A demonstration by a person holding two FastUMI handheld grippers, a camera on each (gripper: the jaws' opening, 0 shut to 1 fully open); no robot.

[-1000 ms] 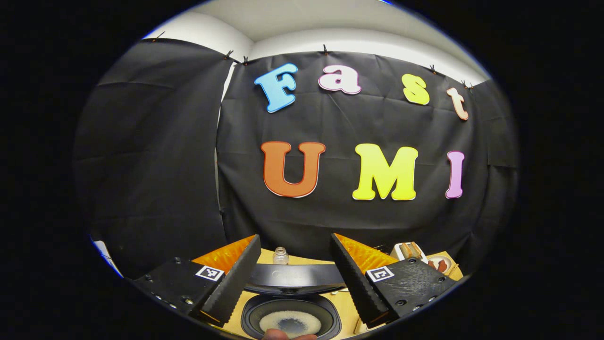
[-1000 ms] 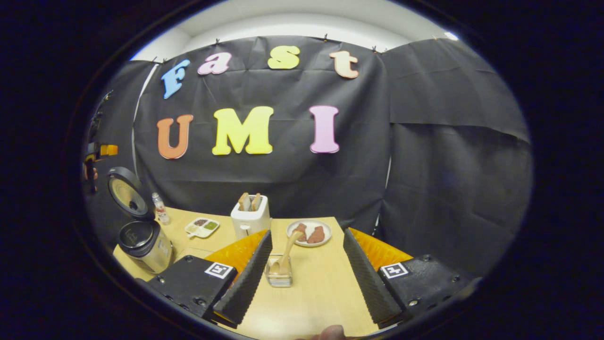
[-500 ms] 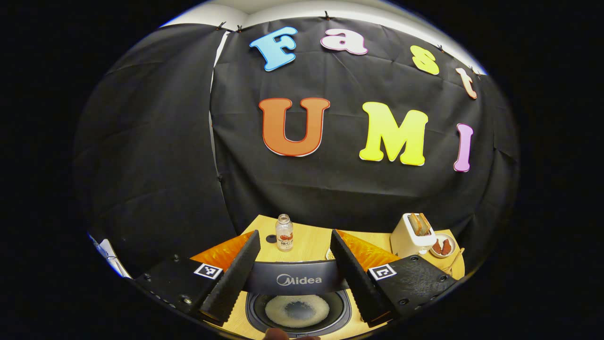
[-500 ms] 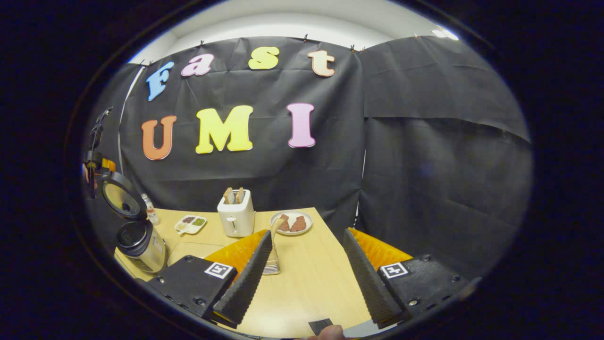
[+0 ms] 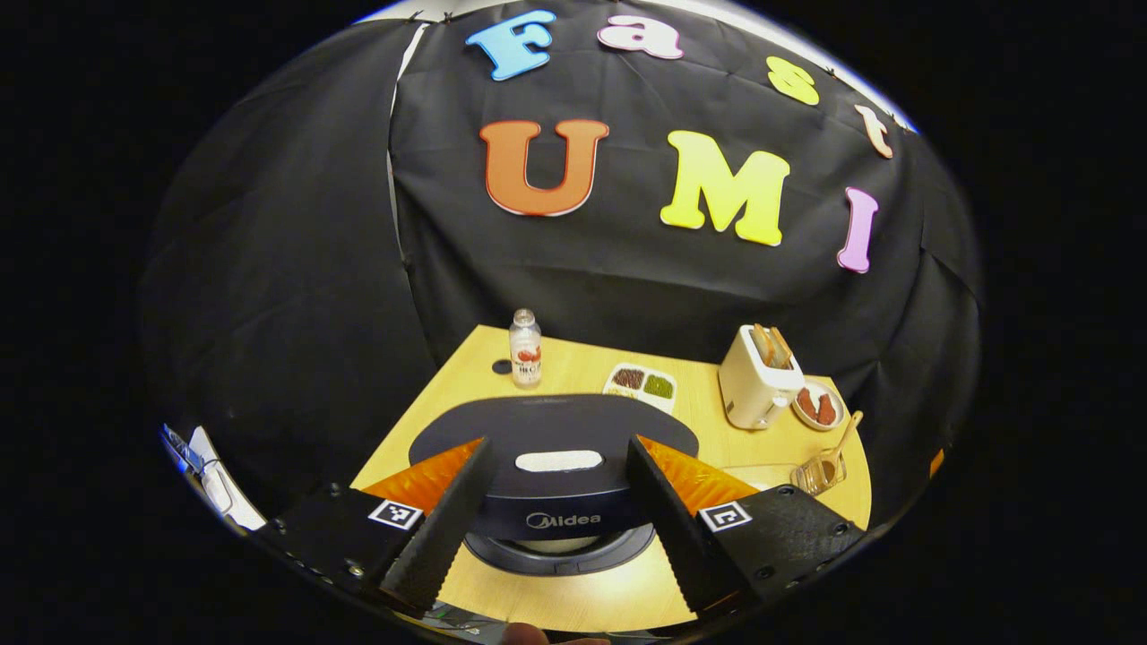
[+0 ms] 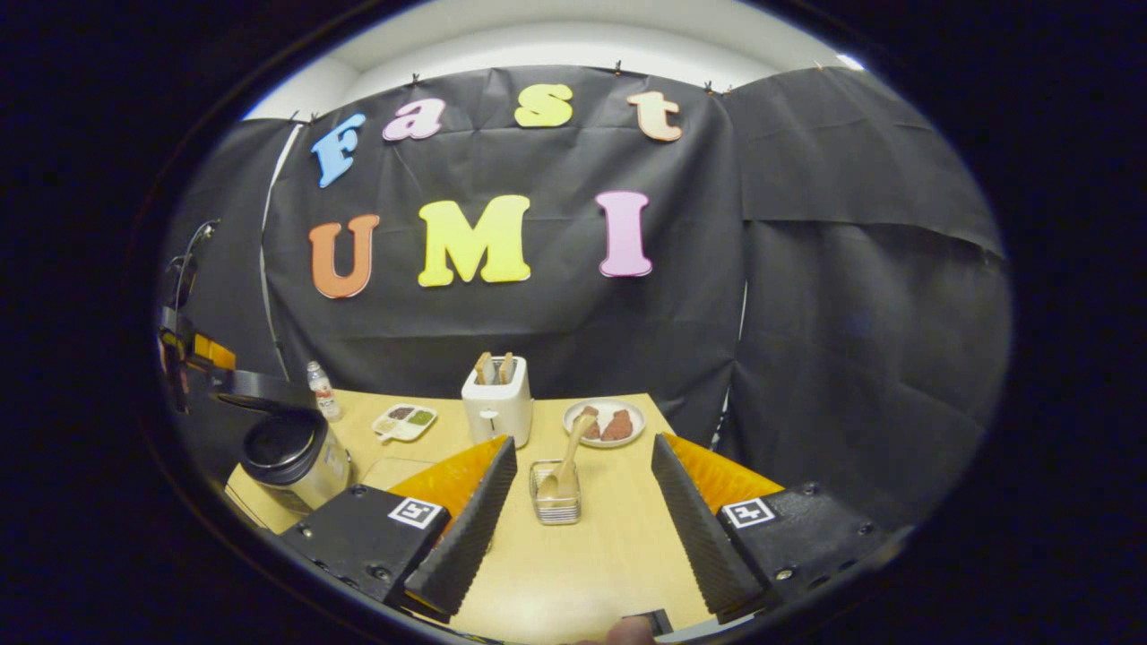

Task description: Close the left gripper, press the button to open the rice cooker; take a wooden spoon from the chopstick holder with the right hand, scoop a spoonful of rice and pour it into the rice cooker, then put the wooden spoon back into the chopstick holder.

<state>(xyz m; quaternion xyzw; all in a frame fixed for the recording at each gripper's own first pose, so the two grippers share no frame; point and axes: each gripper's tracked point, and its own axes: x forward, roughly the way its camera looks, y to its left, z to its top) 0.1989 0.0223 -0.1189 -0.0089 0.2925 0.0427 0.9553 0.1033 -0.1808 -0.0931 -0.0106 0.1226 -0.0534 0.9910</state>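
**Rice cooker lid low, spoon standing in its holder**

While the left gripper (image 5: 554, 520) hangs above the rice cooker (image 5: 556, 475), its two fingers are spread wide with the dark lid lying between and beyond them; whether either finger touches the lid cannot be told. From the right gripper view, the lid sits nearly flat but raised clear of the pot rim, with the left gripper at its far-left edge.

One light wooden table (image 6: 573, 573) carries everything. On it stand one rice cooker, at the left in the right gripper view, and one white toaster (image 6: 497, 403) with two slices of bread poking up from its slots. One small bottle (image 5: 524, 348) stands near the back wall, with a dark cap lying just beside it. One white divided dish (image 5: 641, 383) holds portions of brown and green, and one round plate (image 6: 605, 421) bears two reddish-brown pieces.

One clear chopstick holder (image 6: 556, 497) stands between the toaster and the plate, nearer the camera, and one wooden spoon (image 6: 569, 461) leans in it, handle slanting toward the plate.

The right gripper (image 6: 573, 528) has its two fingers wide apart too, holding nothing, hovering over bare table with the chopstick holder framed between them, apart from both.
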